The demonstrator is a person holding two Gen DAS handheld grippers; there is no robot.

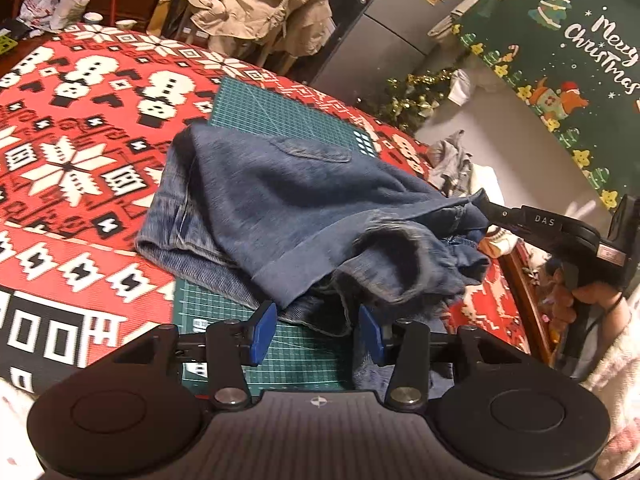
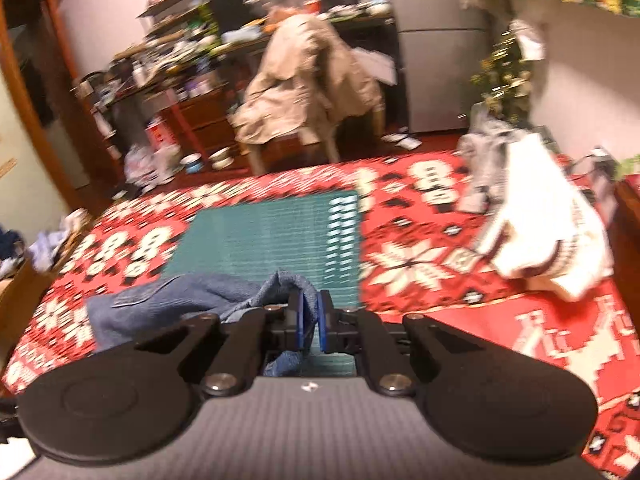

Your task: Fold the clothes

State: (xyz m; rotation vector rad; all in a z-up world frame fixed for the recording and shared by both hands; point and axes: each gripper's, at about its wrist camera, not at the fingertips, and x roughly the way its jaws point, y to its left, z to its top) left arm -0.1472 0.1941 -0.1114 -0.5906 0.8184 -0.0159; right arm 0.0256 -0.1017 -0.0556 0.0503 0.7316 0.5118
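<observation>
Under everything spreads my red snowflake-and-snowman cloth [image 1: 80, 128], covering the counter, and on it lies a green gridded cutting mat [image 1: 280, 116]. Across the mat and partly onto the cloth sit the blue jeans [image 1: 288, 208], bunched and half folded, a pocket facing up and a rolled hem toward me. Off to the right side of the cloth a white knitted garment with dark trim [image 2: 548, 236] lies in a heap, with a grey garment [image 2: 480, 160] just behind it. My right gripper [image 2: 311, 322] has its jaws pinched tight on a corner of the denim, which rises in a small peak above the blue pads; from the left wrist view the same tool shows at the right edge, clamped on the jeans' far corner and lifting it off the mat, my hand [image 1: 592, 296] wrapped around its handle. My left gripper [image 1: 318, 330] hangs at the near edge of the jeans with its jaws spread wide, blue pads on either side of the hem fabric and nothing clamped between them.
</observation>
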